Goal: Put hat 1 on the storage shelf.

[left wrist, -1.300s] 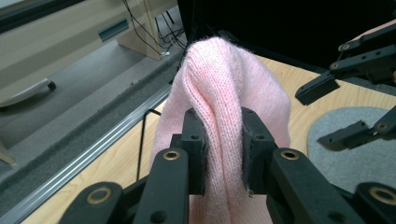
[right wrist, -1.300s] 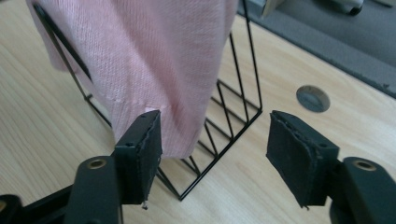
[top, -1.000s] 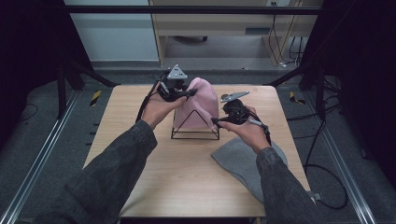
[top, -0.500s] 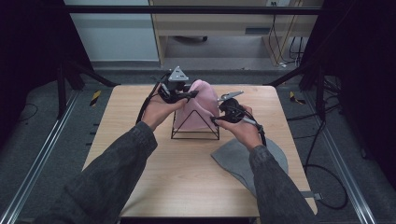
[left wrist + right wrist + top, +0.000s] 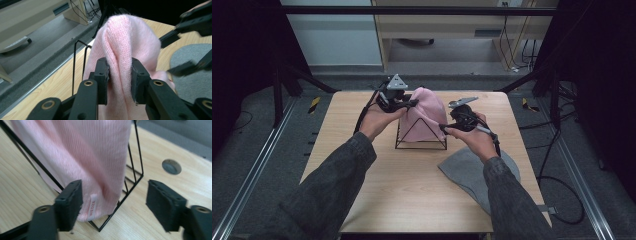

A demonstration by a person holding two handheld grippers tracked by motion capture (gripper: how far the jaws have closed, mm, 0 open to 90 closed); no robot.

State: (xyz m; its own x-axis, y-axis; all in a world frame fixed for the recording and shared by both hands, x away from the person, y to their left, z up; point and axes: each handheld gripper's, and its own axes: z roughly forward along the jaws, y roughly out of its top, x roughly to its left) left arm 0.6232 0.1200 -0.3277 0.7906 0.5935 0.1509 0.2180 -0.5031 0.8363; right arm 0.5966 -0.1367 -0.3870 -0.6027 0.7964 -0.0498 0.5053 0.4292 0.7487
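Left gripper (image 5: 119, 82) remains clamped on the pink knitted beanie (image 5: 424, 114) draped over the black wire stand (image 5: 421, 136). Right gripper (image 5: 113, 205), jaws wide and empty, has closed in beside the stand's lower corner, ready to grip the hem.

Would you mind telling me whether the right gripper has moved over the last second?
Yes: the right gripper has edged leftward, closer to the black wire stand.

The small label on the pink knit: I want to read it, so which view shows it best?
The right gripper view: the label sits close up on the pink knit's lower edge, with lettering showing, just beside the open right gripper. The left gripper view shows a fold of knit clamped in the left gripper; the high view shows the knit draped over the wire stand.
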